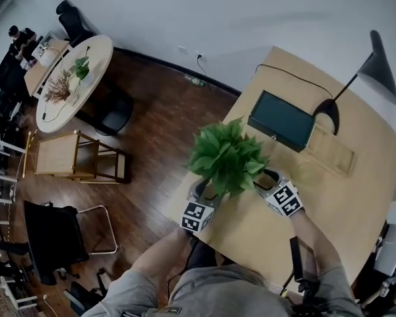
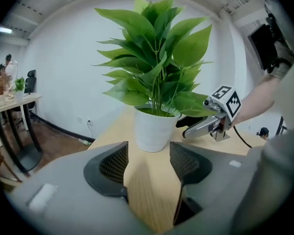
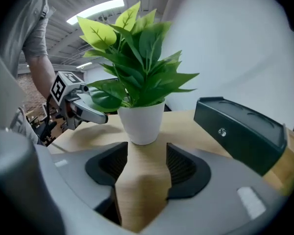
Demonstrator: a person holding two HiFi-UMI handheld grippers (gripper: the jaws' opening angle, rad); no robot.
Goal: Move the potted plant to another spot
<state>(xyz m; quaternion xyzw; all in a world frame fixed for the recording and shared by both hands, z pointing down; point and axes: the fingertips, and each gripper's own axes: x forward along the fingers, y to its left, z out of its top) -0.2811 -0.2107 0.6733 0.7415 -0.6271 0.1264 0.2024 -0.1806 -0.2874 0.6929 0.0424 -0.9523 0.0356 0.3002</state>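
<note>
The potted plant [image 1: 227, 156], with broad green leaves in a white pot [image 2: 154, 129], stands upright on the light wooden table [image 1: 251, 233] near its left edge. In the head view the leaves hide the pot. My left gripper [image 1: 199, 191] sits just left of the plant and my right gripper [image 1: 268, 179] just right of it, both low over the table. In the left gripper view my left gripper [image 2: 148, 156] is open, and the pot stands just beyond its tips, not touched. In the right gripper view my right gripper [image 3: 146, 158] is open too, a short way from the pot [image 3: 143, 124].
A dark green case [image 1: 282, 119] lies behind the plant, beside a wooden tray [image 1: 331, 152] and a black desk lamp [image 1: 377, 63]. On the floor to the left are a wooden cart [image 1: 72, 156], a chair [image 1: 56, 238] and a round white table [image 1: 72, 78].
</note>
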